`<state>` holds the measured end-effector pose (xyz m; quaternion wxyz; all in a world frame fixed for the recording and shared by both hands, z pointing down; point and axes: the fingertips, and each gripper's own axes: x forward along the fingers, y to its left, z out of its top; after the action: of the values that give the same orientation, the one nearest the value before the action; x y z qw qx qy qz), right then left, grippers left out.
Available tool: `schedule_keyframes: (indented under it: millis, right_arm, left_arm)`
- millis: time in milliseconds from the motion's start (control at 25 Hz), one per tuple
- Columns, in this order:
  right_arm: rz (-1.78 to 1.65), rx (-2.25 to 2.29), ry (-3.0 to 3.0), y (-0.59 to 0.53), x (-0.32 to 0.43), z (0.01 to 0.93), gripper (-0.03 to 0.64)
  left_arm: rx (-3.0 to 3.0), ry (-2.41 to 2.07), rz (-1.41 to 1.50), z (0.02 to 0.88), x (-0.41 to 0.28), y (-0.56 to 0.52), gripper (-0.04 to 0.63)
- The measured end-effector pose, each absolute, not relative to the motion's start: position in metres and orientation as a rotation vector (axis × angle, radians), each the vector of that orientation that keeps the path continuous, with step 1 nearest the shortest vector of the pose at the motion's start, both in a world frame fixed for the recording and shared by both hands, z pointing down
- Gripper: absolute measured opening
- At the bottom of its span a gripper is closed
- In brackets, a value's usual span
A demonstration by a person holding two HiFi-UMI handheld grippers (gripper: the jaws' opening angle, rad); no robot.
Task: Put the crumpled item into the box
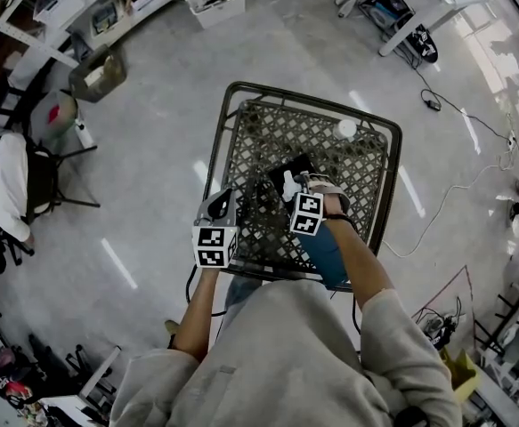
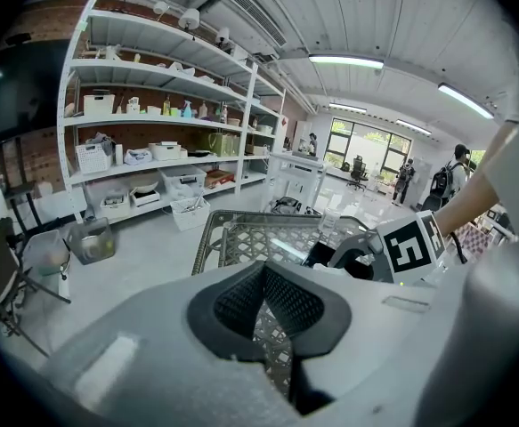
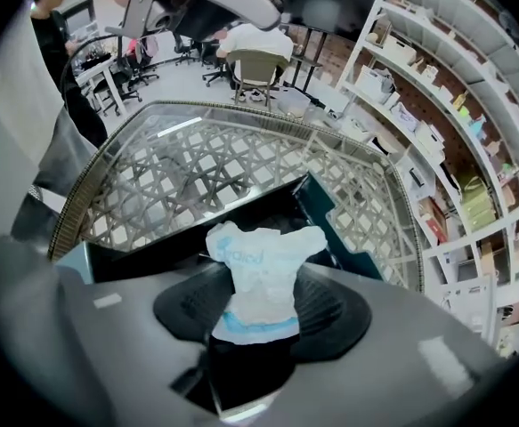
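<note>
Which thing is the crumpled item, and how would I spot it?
Find the grey metal lattice table; an open black box with teal sides sits on it. Over that box, between the pads of the right claw, is the crumpled white wrapper with blue print, the only wrinkled thing there.

Lattice-top metal table (image 1: 241, 118) standing on a grey floor (image 1: 152, 105). On it there's a dark box (image 3: 197, 229) (teal flaps, lying open), plus a small white ball (image 1: 346, 128) near the far corner.

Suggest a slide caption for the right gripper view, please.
Crumpled wrapper between the right tool's jaws, above a box on a lattice table.
</note>
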<state>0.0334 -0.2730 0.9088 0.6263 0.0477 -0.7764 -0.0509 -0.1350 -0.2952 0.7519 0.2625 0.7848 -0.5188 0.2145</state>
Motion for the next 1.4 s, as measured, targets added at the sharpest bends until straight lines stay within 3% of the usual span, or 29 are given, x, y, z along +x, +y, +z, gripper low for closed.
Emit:
schedule_keyframes:
  millis: [240,760,880,1160,1400]
  right_arm:
    - [-0.151,0.144,-1.786,-0.277,0.035,0.901,0.229]
    - [-0.114,0.398,-1.916,-0.276,0.038,0.841,0.206]
    - [-0.003,0.551,-1.979,-0.282,0.044,0.824,0.171]
    - [0.418,1.024,-2.078,-0.308,0.071,0.788,0.004]
    - [0.588,1.287,-2.08,-0.314,0.102,0.773,-0.003]
  left_arm:
    - [2.135,-1.397,0.577,0.75,-0.132,-0.294,0.005]
    - [2.185,-1.37,0.565,0.743,-0.118,-0.293,0.005]
    - [2.203,-1.369,0.563,0.738,-0.112,-0.295,0.005]
    - [2.224,-1.352,0.552,0.729,-0.1,-0.297,0.005]
    - [2.247,-1.35,0.531,0.72,-0.093,-0.299,0.005]
